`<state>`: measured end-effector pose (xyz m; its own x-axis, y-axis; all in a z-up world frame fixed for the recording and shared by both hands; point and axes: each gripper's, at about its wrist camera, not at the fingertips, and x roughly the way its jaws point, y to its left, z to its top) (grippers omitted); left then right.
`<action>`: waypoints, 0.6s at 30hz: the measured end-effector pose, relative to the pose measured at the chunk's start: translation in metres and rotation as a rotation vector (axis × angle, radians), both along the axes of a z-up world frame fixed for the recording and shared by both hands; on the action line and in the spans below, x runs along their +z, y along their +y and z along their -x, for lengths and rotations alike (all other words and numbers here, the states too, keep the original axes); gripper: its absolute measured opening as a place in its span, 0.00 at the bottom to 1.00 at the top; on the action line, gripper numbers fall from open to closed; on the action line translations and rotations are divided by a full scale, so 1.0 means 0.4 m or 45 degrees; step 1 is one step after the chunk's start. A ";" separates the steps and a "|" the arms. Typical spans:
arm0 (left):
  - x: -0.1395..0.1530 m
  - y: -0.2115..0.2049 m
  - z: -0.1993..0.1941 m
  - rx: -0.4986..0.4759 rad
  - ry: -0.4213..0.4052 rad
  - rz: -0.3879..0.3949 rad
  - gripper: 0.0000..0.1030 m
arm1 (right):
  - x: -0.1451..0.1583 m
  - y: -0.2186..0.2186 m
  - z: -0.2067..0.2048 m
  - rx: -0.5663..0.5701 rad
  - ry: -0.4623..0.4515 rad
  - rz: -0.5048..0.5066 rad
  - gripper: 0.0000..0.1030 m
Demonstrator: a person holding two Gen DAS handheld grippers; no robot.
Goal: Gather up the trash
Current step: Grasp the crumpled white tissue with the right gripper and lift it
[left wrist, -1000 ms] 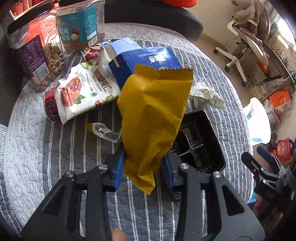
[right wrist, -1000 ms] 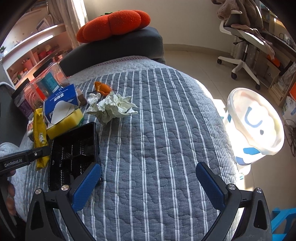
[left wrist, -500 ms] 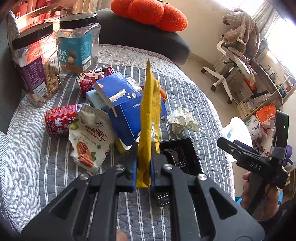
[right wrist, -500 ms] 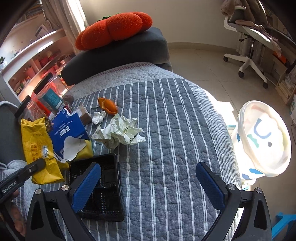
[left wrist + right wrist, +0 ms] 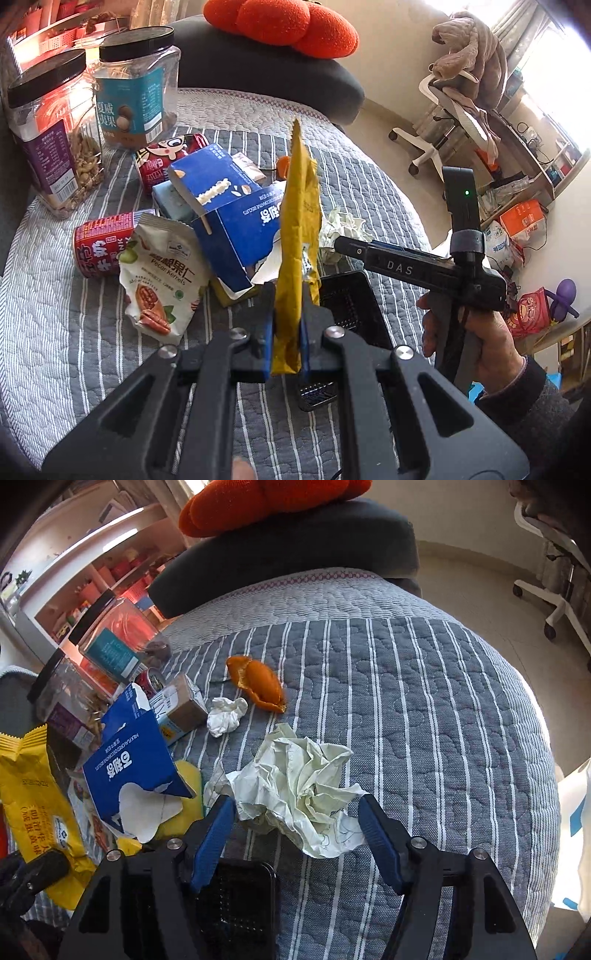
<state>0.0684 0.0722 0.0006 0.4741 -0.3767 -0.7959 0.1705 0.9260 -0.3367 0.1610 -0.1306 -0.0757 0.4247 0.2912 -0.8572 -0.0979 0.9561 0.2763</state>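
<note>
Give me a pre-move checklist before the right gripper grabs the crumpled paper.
1. Crumpled paper lies between the right gripper pads: ok.
2. Right jaws are closing, pads not yet pressing the paper: not ok, no grip yet.
3. Left gripper clamped on the yellow wrapper, lifted clear of the blanket: ok.
4. Black tray sits just under the right gripper's left finger; may be caught: cannot tell.
5. Small white paper ball and orange peel lie apart from the crumpled paper, outside the jaws: ok.
6. Trash bin in view for the drop: cannot tell.
</note>
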 end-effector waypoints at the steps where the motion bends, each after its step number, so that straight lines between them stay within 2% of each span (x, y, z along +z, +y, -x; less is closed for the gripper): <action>1: -0.001 0.001 -0.001 0.002 0.001 -0.002 0.12 | -0.006 0.001 -0.005 0.014 0.019 -0.031 0.47; 2: -0.002 0.001 -0.001 0.004 0.000 -0.005 0.12 | -0.008 0.002 -0.007 0.016 0.020 -0.059 0.38; 4: -0.005 0.005 -0.001 0.007 -0.003 -0.007 0.12 | -0.001 0.015 -0.007 0.034 0.003 -0.074 0.28; 6: -0.006 0.007 0.000 0.012 -0.005 -0.009 0.12 | 0.010 0.029 0.000 0.044 -0.026 -0.036 0.24; 8: -0.007 0.006 0.002 0.017 -0.008 -0.013 0.12 | 0.017 0.037 0.008 0.047 -0.038 -0.039 0.13; 18: 0.005 0.006 0.018 0.055 -0.038 -0.002 0.12 | 0.106 -0.014 0.058 -0.039 -0.175 -0.076 0.11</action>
